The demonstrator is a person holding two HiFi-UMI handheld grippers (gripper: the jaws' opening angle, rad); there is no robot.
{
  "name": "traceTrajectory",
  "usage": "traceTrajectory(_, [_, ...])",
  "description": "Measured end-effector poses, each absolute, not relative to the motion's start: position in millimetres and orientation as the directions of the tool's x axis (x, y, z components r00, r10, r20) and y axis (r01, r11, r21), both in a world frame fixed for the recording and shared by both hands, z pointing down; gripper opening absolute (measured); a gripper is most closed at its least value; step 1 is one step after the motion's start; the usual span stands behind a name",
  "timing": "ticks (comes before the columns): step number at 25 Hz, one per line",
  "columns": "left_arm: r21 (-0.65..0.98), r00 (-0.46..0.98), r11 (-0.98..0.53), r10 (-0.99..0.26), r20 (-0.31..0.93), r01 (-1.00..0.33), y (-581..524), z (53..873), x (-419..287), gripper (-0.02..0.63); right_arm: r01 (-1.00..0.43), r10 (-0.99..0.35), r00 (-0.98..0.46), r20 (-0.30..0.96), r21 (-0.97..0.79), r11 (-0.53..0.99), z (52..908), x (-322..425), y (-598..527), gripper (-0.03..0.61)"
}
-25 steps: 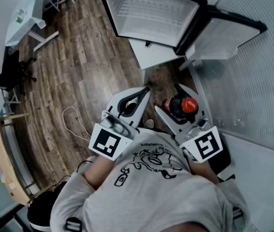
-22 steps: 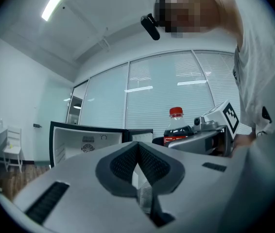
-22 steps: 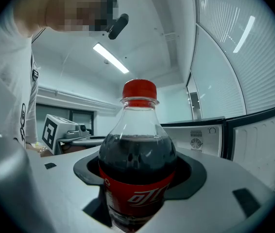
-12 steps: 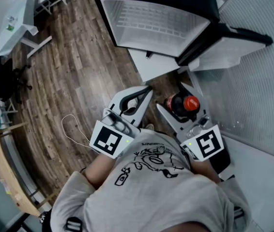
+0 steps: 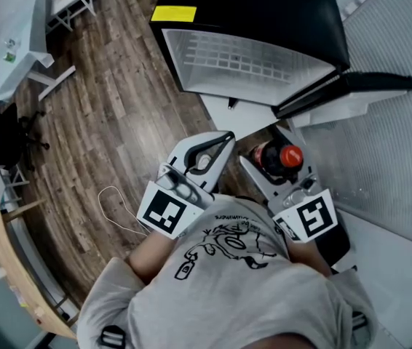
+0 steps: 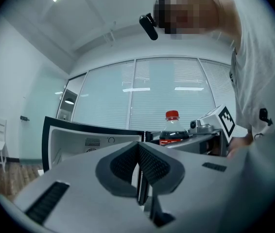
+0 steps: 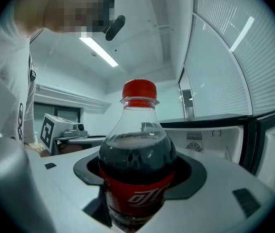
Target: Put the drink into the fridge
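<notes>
**Q:** Which gripper carries the load?

**A:** The right gripper (image 5: 266, 150). Its jaws stand wide apart and clamp a cola bottle (image 7: 136, 154) by the body. The dark curved pads (image 7: 193, 174) press on either side at the level of the red label. The bottle is upright, its red cap on, with dark drink up to the shoulder.

**Q:** And the left gripper (image 6: 138, 165)?

**A:** Its jaws are closed on each other, the ribbed pads meeting with nothing between them. It is held beside the right gripper and apart from the bottle.

**Q:** Where is the bottle relative to the fridge (image 5: 250, 6)?

**A:** Outside it. In the head view the black-topped fridge stands open ahead of both grippers. Its white compartment and wire shelf (image 5: 253, 60) face the person, and the door (image 5: 351, 93) is swung out to the right. The bottle is held in front of the opening, near its lower edge and not within it.

**Q:** What surrounds the scene?

**A:** There is a wood-plank floor (image 5: 119, 122) with a white cable (image 5: 115, 209) lying on it to the person's left. A white desk (image 5: 17, 42) stands at upper left and a glass wall with blinds (image 5: 395, 158) is on the right. Each gripper bears a marker cube at its rear, close to the person's grey printed shirt (image 5: 228, 282)
</notes>
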State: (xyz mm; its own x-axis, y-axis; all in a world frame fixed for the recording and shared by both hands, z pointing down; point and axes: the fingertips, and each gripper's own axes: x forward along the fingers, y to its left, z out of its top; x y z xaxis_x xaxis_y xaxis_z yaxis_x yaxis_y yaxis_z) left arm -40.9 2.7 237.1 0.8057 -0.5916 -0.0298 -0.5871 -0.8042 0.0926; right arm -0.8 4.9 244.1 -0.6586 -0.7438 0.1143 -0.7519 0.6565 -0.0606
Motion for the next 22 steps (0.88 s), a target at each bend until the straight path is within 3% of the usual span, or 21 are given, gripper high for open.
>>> traceTrajectory(22, [0.122,0.836,-0.830,-0.548,0.007,-0.545,-88,247,-28,0.000,-0.805,-0.797,-0.594,0.115,-0.072,0.589,245,8,-80,0.322])
